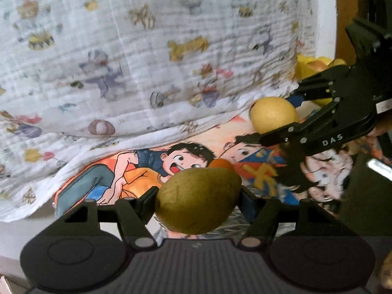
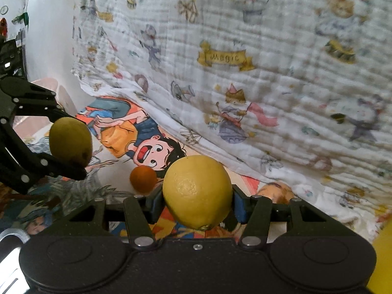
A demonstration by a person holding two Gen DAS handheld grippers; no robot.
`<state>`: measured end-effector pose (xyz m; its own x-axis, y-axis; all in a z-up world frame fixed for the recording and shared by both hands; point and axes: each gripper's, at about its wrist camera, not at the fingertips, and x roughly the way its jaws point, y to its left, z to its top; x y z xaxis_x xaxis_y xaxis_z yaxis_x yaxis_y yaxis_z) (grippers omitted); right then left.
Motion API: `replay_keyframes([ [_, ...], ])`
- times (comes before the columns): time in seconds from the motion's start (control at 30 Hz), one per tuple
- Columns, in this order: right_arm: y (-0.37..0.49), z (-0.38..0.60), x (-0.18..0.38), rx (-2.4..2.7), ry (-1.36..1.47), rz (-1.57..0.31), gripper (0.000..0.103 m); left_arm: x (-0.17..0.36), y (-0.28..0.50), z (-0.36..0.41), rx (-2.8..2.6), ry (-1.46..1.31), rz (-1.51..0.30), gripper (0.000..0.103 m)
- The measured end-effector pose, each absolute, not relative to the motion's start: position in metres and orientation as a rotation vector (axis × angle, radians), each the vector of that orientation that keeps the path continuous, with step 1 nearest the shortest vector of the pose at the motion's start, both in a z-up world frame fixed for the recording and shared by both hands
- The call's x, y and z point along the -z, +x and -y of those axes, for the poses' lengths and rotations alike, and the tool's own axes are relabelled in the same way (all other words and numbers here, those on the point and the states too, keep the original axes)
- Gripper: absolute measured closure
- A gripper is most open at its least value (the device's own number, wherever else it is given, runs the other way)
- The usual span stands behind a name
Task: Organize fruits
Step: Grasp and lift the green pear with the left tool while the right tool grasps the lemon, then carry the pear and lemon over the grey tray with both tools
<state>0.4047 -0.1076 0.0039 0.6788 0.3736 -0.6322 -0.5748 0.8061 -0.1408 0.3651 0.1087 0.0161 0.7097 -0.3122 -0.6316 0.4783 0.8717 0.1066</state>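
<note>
We hold two fruits at once. The left gripper [image 1: 197,202] has its jaws clamped on a green-yellow pear-like fruit [image 1: 198,199], a pad pressing on either side, the fruit lifted clear of the cartoon-printed mat [image 1: 137,171] beneath it. In the right wrist view that same fruit [image 2: 70,140] shows at the left edge, caught between the black fingers of the left gripper [image 2: 71,144].

The right gripper [image 2: 198,203] is closed on a lemon [image 2: 198,192]; blue pads bear on both flanks, and the fruit hangs above the mat [image 2: 117,132]. From the left wrist view we see the lemon [image 1: 273,114] at the right, gripped in the right gripper [image 1: 274,122], whose linkage reads "DAS".

A small orange fruit [image 2: 143,178] lies on the mat between the two grippers; in the left wrist view only its top [image 1: 220,163] peeks out behind the held green fruit.

A white printed cloth [image 2: 245,73] hangs behind, its lower edge draped onto the mat. At the far right of the left view, a yellow container [image 1: 302,69] holds more fruit, detail unclear.
</note>
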Motion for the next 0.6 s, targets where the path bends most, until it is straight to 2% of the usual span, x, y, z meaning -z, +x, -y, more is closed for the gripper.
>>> replay_keyframes([
  [0.33,0.341,0.14,-0.04,-0.56,-0.322,-0.562,0.046,-0.048,0.294,-0.089,0.419,0.175,-0.577,0.031],
  [0.6,0.288,0.169,-0.053,-0.563,-0.335,-0.534,0.046,-0.049,0.251,-0.081,0.401,0.108,-0.576,0.031],
])
